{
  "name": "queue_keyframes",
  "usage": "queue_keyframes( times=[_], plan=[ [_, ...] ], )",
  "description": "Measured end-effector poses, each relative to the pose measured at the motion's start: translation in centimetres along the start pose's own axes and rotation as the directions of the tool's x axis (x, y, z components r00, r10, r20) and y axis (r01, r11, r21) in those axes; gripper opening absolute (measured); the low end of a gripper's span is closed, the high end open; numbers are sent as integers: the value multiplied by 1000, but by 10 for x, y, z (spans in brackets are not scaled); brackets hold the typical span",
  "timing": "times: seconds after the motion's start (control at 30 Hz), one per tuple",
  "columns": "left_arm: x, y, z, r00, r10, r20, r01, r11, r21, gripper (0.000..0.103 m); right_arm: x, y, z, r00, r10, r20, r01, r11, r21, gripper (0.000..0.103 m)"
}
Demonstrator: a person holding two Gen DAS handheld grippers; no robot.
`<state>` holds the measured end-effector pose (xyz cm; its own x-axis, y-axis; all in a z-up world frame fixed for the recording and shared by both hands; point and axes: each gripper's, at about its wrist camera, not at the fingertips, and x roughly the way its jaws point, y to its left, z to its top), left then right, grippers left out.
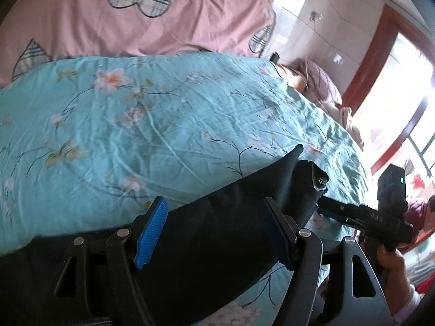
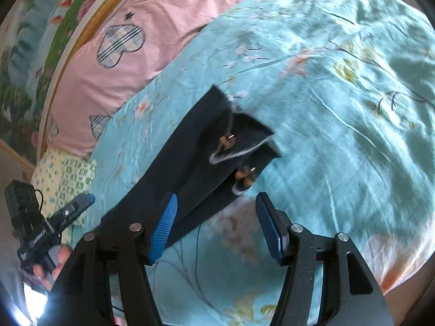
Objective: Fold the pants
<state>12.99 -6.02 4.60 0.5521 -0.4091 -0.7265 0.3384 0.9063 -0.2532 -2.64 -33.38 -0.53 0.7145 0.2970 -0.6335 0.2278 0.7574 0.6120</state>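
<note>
Dark navy pants (image 1: 212,233) lie folded lengthwise on the teal flowered bedsheet (image 1: 163,114). In the right wrist view the pants (image 2: 195,163) stretch away, their waist end with a white drawstring (image 2: 231,154) farthest off. My left gripper (image 1: 214,228) is open, its blue pads on either side of the pants' cloth, low over it. My right gripper (image 2: 214,222) is open and empty just above the sheet, by the pants' near right edge. The right gripper (image 1: 361,214) also shows in the left wrist view, close to the waist end.
A pink quilt with plaid hearts (image 1: 141,13) lies along the bed's far side. A purple pillow (image 1: 320,84) is at the head end. A window with a red frame (image 1: 386,87) stands to the right. A wooden bed rail (image 2: 70,43) and a patterned cloth (image 2: 65,179) show at left.
</note>
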Motion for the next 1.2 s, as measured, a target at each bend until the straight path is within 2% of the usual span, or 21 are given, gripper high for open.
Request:
queue_keyframes(
  times=[0.17, 0.23, 0.27, 0.3, 0.37, 0.47, 0.6, 0.73, 0.83, 0.9, 0.93, 1.0, 1.03, 1.07, 1.1, 1.2],
  plan=[
    [27, -11, 16, 998, -29, -54, 32, 998, 48, 72, 6, -3, 12, 999, 12, 42, -15, 999, 51, 61],
    [37, -16, 23, 997, -40, -68, 44, 997, 58, 73, 10, -3, 15, 999, 8, 51, -11, 998, 55, 56],
    [46, -20, 28, 995, -53, -83, 59, 996, 73, 73, 11, -3, 16, 998, 0, 60, -3, 999, 53, 44],
    [52, -24, 31, 994, -61, -95, 69, 994, 82, 73, 12, -5, 16, 998, 0, 65, -4, 999, 52, 40],
    [66, -35, 37, 988, -86, -132, 101, 989, 111, 72, 13, -10, 17, 997, 15, 71, -19, 998, 58, 14],
    [87, -54, 44, 975, -119, -186, 150, 975, 164, 72, 7, -22, 14, 995, 52, 80, -57, 997, 56, 12],
    [117, -79, 54, 950, -163, -265, 222, 951, 213, 72, -1, -35, 9, 990, 108, 88, -114, 991, 69, 11],
    [149, -103, 59, 904, -212, -370, 314, 919, 240, 72, -6, -38, 6, 986, 138, 94, -144, 988, 59, 11],
    [172, -114, 56, 875, -215, -434, 345, 905, 247, 71, -10, -41, 3, 981, 167, 100, -172, 984, 41, 11],
    [182, -118, 54, 868, -211, -450, 348, 904, 248, 69, -11, -45, 0, 977, 191, 100, -195, 980, 37, 11],
    [185, -121, 53, 867, -216, -449, 356, 899, 254, 66, -11, -47, -2, 975, 201, 98, -205, 978, 30, 11],
    [186, -126, 53, 853, -256, -455, 400, 881, 254, 51, -13, -47, -5, 972, 213, 100, -215, 977, 13, 11],
    [187, -128, 53, 834, -288, -470, 434, 870, 237, 35, -13, -48, -6, 971, 216, 101, -218, 976, 6, 11],
    [188, -130, 52, 815, -315, -486, 462, 860, 217, 22, -13, -48, -7, 971, 218, 103, -219, 976, 0, 11],
    [188, -132, 52, 813, -320, -486, 468, 857, 218, 20, -13, -48, -7, 970, 221, 103, -222, 975, -2, 11],
    [180, -136, 49, 832, -314, -458, 460, 851, 252, 13, -13, -47, -6, 968, 229, 104, -229, 973, -7, 11]
  ],
)
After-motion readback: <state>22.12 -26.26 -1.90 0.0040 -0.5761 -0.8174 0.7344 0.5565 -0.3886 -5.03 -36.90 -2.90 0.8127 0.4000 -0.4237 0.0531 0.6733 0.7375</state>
